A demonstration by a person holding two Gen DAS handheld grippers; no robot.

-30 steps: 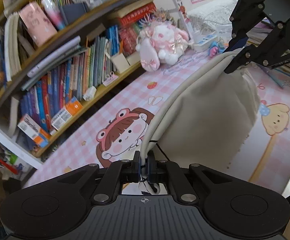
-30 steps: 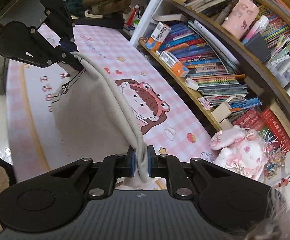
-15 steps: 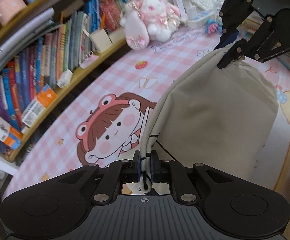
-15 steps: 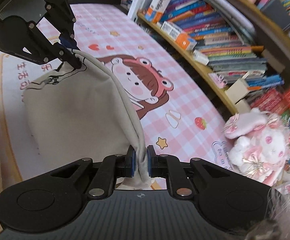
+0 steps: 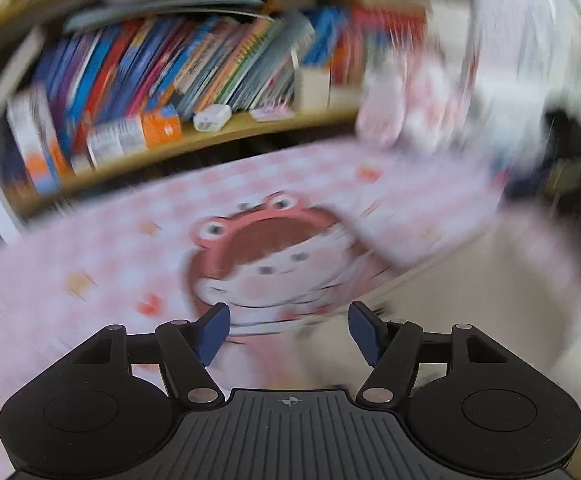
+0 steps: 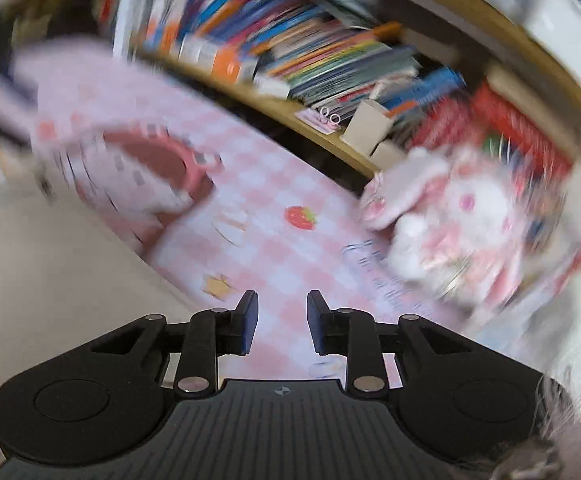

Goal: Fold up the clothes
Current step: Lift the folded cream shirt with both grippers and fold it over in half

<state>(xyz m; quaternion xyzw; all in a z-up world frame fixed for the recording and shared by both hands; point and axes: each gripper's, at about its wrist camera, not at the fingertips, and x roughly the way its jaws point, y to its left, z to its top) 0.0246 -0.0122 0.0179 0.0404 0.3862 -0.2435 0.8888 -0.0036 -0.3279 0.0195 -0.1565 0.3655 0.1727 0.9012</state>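
Both views are smeared with motion blur, so fine detail is lost. The left gripper [image 5: 288, 334] has its jaws spread wide with nothing between them, and the right gripper [image 6: 277, 327] is parted too, also empty. The cream garment [image 6: 50, 280] lies flat on the pink checked tablecloth [image 6: 274, 256], at the near left in the right wrist view and at the near right in the left one [image 5: 490, 300], beside the printed cartoon girl [image 5: 274, 256]. Whether it is folded over cannot be told through the blur. Judging by this, the cloth is down and both tools are free. To handle it well, let the cameras settle, find a clean edge or corner, and pinch only the layers wanted, keeping clear of the plush rabbit [image 6: 450, 216] on the far right.
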